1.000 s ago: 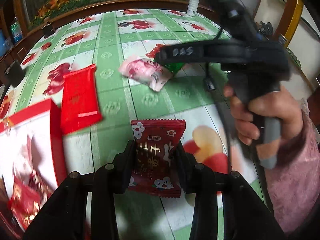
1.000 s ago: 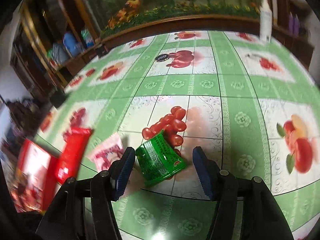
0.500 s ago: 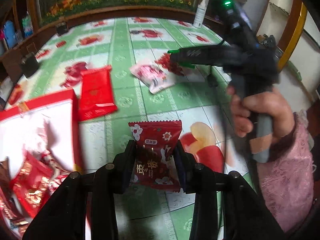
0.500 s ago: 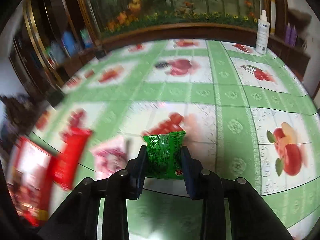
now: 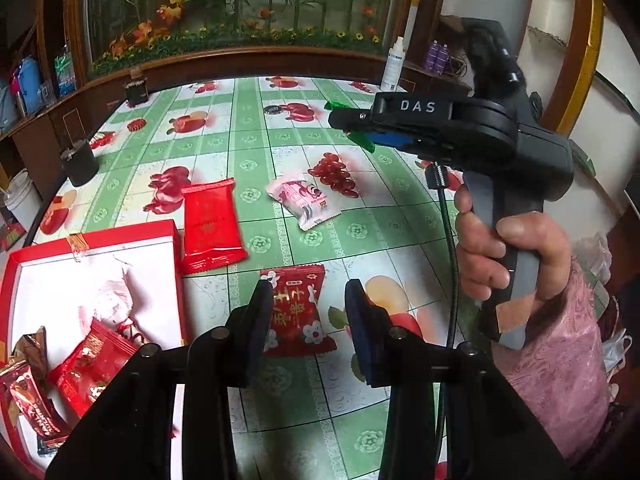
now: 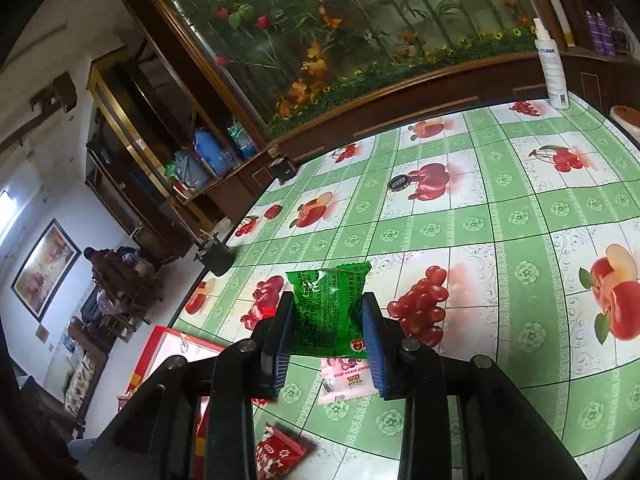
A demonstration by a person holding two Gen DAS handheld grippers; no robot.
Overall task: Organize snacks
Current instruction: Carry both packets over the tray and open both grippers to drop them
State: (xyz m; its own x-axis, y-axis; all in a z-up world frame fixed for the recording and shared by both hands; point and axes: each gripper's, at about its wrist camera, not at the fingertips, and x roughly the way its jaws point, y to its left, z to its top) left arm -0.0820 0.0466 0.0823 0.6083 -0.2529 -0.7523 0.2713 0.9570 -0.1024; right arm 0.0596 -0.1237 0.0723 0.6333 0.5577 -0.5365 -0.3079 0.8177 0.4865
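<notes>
My left gripper (image 5: pixel 308 320) is shut on a dark red snack packet (image 5: pixel 298 312), held off the green fruit-print tablecloth (image 5: pixel 360 236). In the right wrist view my right gripper (image 6: pixel 328 320) is shut on a green snack packet (image 6: pixel 328 304), its blue pads pressing both sides. The left wrist view shows that right gripper (image 5: pixel 348 120) raised over the table's middle, in a person's hand (image 5: pixel 500 248). A red box (image 5: pixel 100 238) with a white inside lies at the left and holds several snacks. A bright red packet (image 5: pixel 210 226) and a pink packet (image 5: pixel 304 200) lie loose on the cloth.
A white spray bottle (image 5: pixel 392 68) stands at the table's far edge. A black cup (image 5: pixel 80 162) and a dark jar (image 5: pixel 136 92) sit near the left rim, and a small dark lid (image 6: pixel 400 183) lies mid-table. A wooden ledge with a plant display runs behind.
My right gripper's jaws closed on the green packet and lifted it off the cloth. My left gripper rose with the dark red packet, bringing more of the red box into view.
</notes>
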